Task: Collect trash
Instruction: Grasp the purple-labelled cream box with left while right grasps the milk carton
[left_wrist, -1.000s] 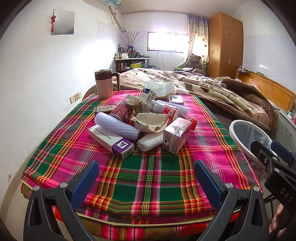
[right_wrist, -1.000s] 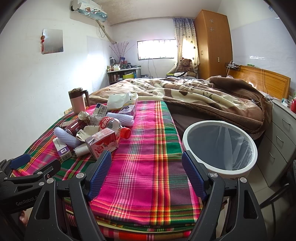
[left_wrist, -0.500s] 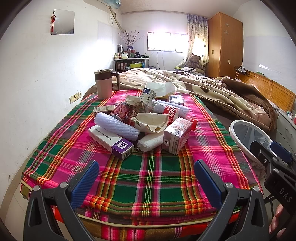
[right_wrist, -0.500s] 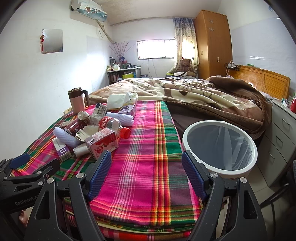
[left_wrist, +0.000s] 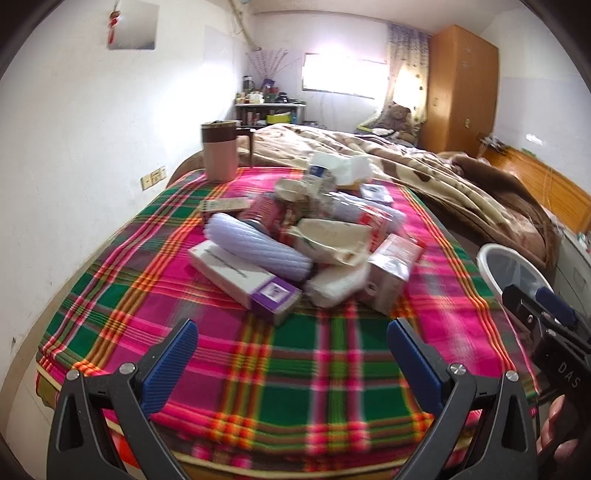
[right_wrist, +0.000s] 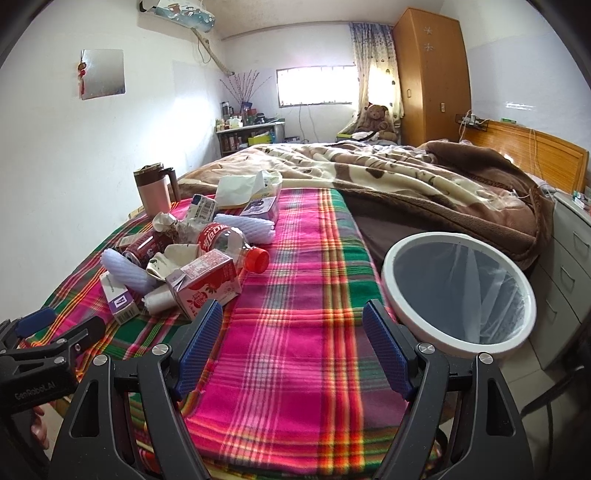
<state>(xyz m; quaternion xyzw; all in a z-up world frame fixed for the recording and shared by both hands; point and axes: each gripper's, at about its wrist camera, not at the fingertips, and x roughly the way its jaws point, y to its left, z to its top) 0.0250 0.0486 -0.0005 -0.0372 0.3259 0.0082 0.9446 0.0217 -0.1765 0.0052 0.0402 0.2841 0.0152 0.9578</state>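
Trash pile (left_wrist: 306, 243) dead ahead of left gripper (left_wrist: 291, 354), mid-frame | purple-ended box (left_wrist: 243, 277) nearest, long axis running upper-left to lower-right | right gripper (right_wrist: 293, 345) farther off | both spread wide, holding nothing

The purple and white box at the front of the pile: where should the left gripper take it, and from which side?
Likely the purple end of the purple and white box. It lies flat, with that end pointing toward the open left gripper and clear of the ribbed white roll lying across its back half. Come straight in from the front, closing across its narrow width.
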